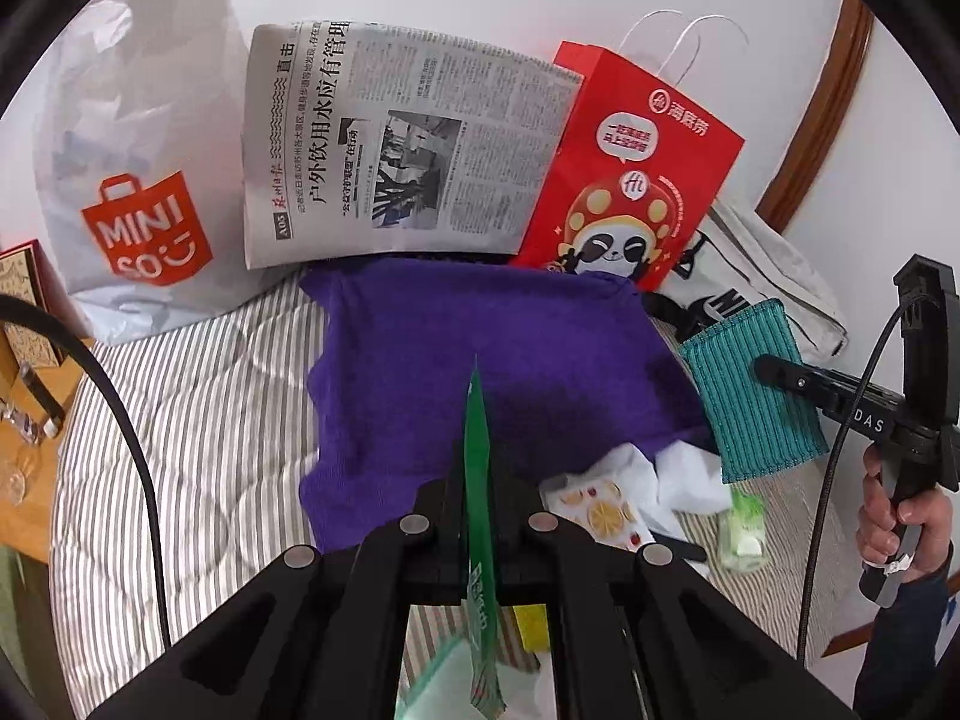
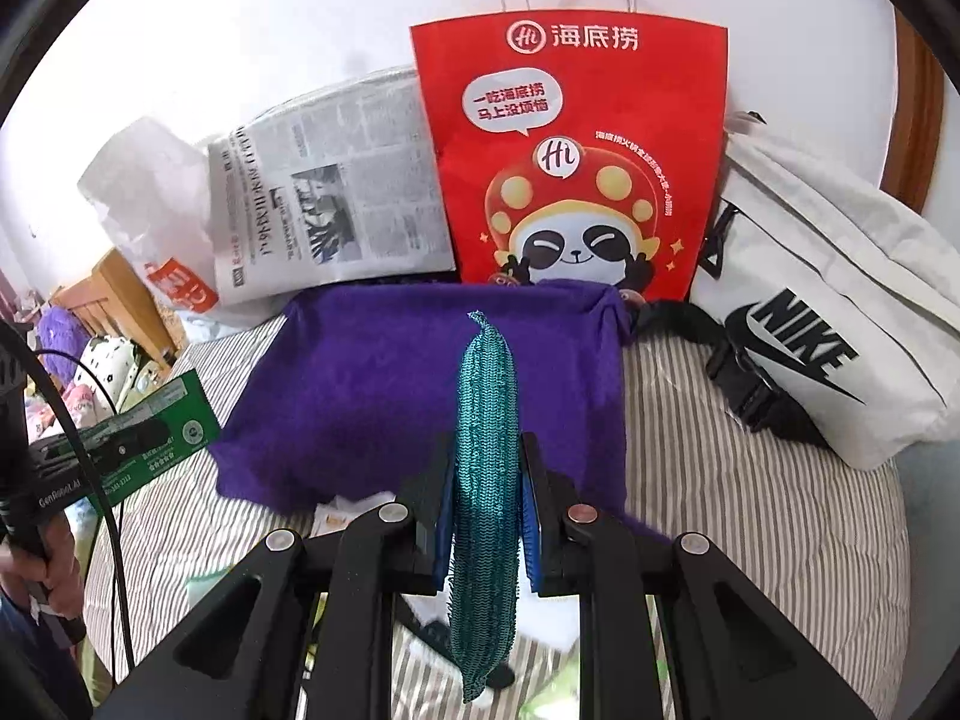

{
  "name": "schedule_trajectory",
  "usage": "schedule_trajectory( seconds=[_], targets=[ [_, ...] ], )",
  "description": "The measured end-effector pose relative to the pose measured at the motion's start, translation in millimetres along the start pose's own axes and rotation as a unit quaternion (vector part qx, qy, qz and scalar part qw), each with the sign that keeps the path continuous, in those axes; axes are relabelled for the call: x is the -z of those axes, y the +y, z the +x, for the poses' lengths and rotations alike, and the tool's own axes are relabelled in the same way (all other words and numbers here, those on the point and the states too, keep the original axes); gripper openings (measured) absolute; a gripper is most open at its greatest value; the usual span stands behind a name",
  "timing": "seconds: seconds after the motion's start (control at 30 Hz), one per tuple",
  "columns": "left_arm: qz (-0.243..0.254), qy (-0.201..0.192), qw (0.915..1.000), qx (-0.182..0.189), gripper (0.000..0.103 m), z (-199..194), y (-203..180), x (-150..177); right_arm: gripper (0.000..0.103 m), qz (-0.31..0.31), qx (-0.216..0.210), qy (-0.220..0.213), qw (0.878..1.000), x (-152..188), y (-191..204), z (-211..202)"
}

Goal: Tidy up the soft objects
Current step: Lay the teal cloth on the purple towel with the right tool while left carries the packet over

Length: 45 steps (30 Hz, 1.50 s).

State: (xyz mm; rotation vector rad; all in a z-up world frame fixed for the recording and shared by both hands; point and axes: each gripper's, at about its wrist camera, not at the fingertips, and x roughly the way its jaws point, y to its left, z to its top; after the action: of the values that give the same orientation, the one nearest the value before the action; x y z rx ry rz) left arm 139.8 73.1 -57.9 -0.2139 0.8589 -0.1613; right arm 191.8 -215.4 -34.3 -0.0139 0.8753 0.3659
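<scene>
Bed [image 2: 750, 480] with striped quilted cover, carrying a purple towel [image 2: 420, 384] spread flat at the far side before a red paper bag [image 2: 570, 150]. Right tool [image 2: 487, 516] pinches a teal knitted cloth [image 2: 486, 420] edge-on above the towel; ribbed, limp and light, it is best gripped mid-edge. Left tool [image 1: 477, 516] is pressed together on a thin, glossy green packet [image 1: 477, 450], probably slippery.

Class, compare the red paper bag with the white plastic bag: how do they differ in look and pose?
The red paper bag is stiff, flat-sided and stands upright with thin loop handles; the white plastic bag is crinkled and slumped. The red paper bag shows a cartoon panda; the white plastic bag shows an orange shopping-bag logo. Both stand against the wall behind the purple cloth.
</scene>
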Motion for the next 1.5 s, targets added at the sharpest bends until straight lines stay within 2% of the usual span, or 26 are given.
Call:
schedule_trajectory(
  seconds=[0.3,0.63,0.83,0.97,1.1,1.3,1.4,1.5],
  targets=[
    [-0.005,0.012,0.9999,-0.004,0.005,45.5,5.0,-32.5,0.019,0.025,-0.014,0.004,1.0,-31.0,-12.2,51.3],
    [-0.011,0.029,0.9995,0.004,0.005,98.8,10.0,-64.5,0.019,0.065,-0.033,0.029,0.997,-56.1,-35.2,121.5],
    [-0.027,0.031,0.999,0.02,0.005,120.5,11.9,-76.3,0.019,0.094,-0.067,0.04,0.993,-63.1,-45.8,143.8],
    [-0.025,0.035,0.999,0.013,0.005,137.3,11.5,-79.5,0.02,0.081,-0.053,0.044,0.994,-63.6,-48.8,151.3],
    [-0.029,0.037,0.9989,-0.005,0.005,152.8,14.4,-80.8,0.028,0.067,-0.045,0.052,0.995,-63.6,-55.1,156.9],
    [-0.012,0.05,0.9972,-0.054,0.005,172.7,17.2,-80.4,0.036,0.035,-0.015,0.06,0.997,-60.3,-55.3,165.8],
    [-0.01,0.056,0.9965,-0.062,0.006,178.5,18.2,-79.3,0.041,0.014,0.009,0.062,0.998,-59.7,-54.1,168.3],
    [-0.004,0.061,0.9955,-0.072,0.008,184.2,17.0,-77.2,0.054,-0.008,0.026,0.062,0.998,-57.9,-50.2,169.4]
  ],
)
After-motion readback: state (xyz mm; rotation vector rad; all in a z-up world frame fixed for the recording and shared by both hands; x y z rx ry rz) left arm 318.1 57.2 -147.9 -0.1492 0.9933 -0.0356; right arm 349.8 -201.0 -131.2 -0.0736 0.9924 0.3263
